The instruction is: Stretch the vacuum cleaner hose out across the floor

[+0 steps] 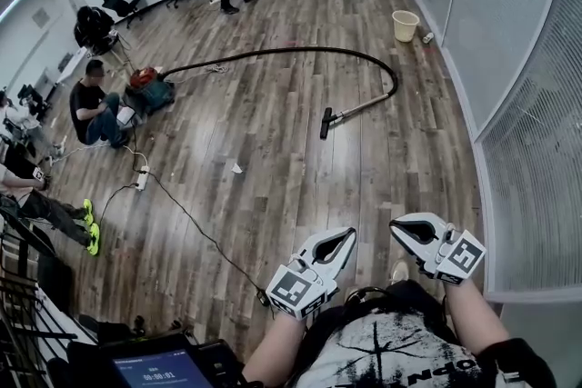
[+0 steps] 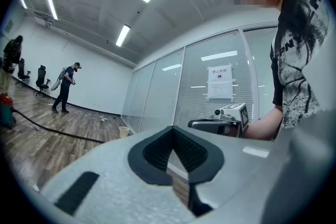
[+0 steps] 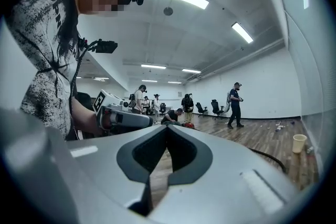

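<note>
Both the left hand-held gripper and the right hand-held gripper sit at the bottom of the frame with jaws pressed together, pinching nothing. The vacuum cleaner hose lies well apart from them on the wooden floor, arcing through the upper middle of the frame. It runs from the canister at the left to the floor nozzle near the centre.

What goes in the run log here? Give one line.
left gripper: jaws shut, empty | right gripper: jaws shut, empty | vacuum hose: curved on wooden floor, untouched | floor nozzle: beyond both grippers
</note>
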A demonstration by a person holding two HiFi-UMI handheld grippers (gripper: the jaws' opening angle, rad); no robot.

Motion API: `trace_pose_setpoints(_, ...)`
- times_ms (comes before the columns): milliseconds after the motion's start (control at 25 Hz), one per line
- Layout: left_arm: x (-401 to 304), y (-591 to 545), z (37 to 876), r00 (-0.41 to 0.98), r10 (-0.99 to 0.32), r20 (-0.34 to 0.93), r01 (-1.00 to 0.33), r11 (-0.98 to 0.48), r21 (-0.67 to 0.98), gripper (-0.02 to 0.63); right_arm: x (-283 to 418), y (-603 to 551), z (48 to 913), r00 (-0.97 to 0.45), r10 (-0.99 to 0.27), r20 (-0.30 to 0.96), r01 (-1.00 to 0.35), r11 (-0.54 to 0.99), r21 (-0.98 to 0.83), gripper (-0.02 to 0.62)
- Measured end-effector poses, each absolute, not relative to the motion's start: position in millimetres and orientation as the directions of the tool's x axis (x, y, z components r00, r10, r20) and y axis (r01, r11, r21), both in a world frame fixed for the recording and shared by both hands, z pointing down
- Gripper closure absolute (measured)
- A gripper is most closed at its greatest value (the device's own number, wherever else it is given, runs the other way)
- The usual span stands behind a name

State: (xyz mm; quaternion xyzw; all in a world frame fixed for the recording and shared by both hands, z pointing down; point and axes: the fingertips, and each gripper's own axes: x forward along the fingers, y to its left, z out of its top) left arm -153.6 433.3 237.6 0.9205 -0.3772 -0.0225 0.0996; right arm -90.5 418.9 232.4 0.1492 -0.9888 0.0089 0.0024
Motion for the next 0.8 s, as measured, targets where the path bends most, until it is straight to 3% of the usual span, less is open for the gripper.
trace_pose_setpoints(320,-160,394,243,0.716,-0.697,0.032,-0.688,-0.698,0.202,0.606,-92,381,245,-0.949,-0.314,0.038,-0.315,0.949,-0.023,0.589)
trace_pose_setpoints(800,-137,355,229,0.726,-0.687,0.023,-0.674,-0.705,0.220,0.606,-72,338,234,-0.950,-0.312,-0.026,-0.311,0.950,-0.030,0.589)
